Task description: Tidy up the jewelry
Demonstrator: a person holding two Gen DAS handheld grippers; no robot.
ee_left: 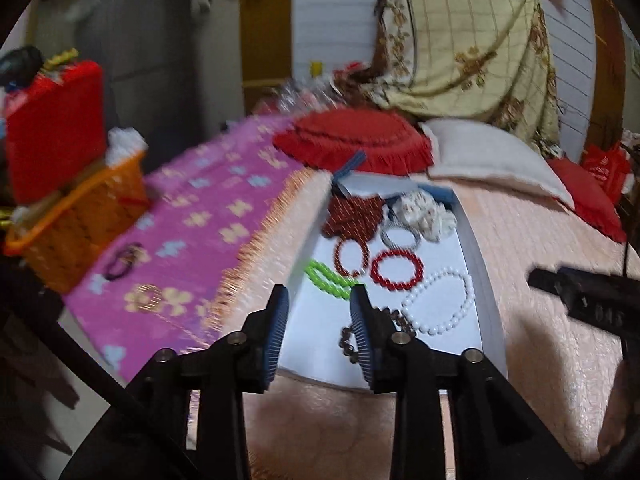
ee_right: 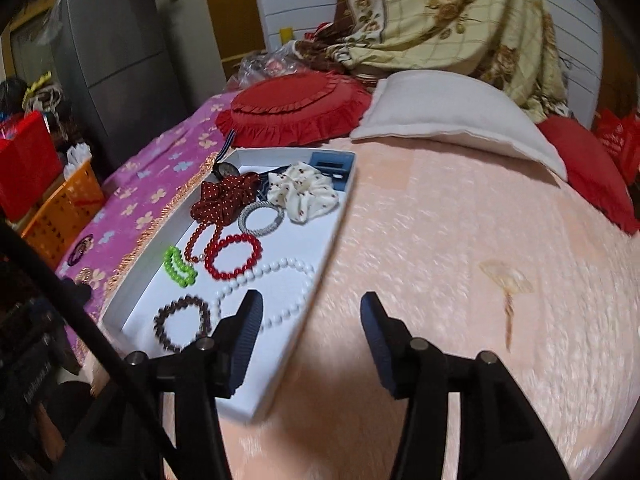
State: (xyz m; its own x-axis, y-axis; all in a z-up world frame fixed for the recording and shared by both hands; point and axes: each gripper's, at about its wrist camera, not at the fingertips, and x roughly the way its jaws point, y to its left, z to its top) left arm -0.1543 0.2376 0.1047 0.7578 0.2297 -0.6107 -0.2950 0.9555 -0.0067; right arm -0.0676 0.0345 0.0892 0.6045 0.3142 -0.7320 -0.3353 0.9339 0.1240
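A white tray (ee_right: 120,300) is lying on a peach bedspread (ee_right: 460,240), filling the left centre of the right wrist frame, its left rim running along the bedspread's fringed edge. Inside it, a brown bracelet (ee_right: 182,322) is sitting nearest the lower rim, with a white bead necklace (ee_right: 280,272) just beside it against the right rim. Above them are lying a green bracelet (ee_right: 178,266), a red bracelet (ee_right: 234,256), a grey hair tie (ee_right: 262,218), a dotted red scrunchie (ee_right: 226,200) and a cream scrunchie (ee_right: 304,192) at the far end.

The right tongs (ee_right: 312,304) are hanging wide apart and holding nothing, the left finger over the tray's right rim and the right finger over bare bedspread, which is stretching open across the right half of the frame.

In the left wrist frame, the left tongs (ee_left: 320,296) are standing moderately apart and empty, straddling the tray's (ee_left: 480,280) left rim, with the green bracelet (ee_left: 330,278) just beyond the tips. To the left, a purple sheet (ee_left: 192,216) is running down to an orange basket (ee_left: 80,216) at the bed's edge.
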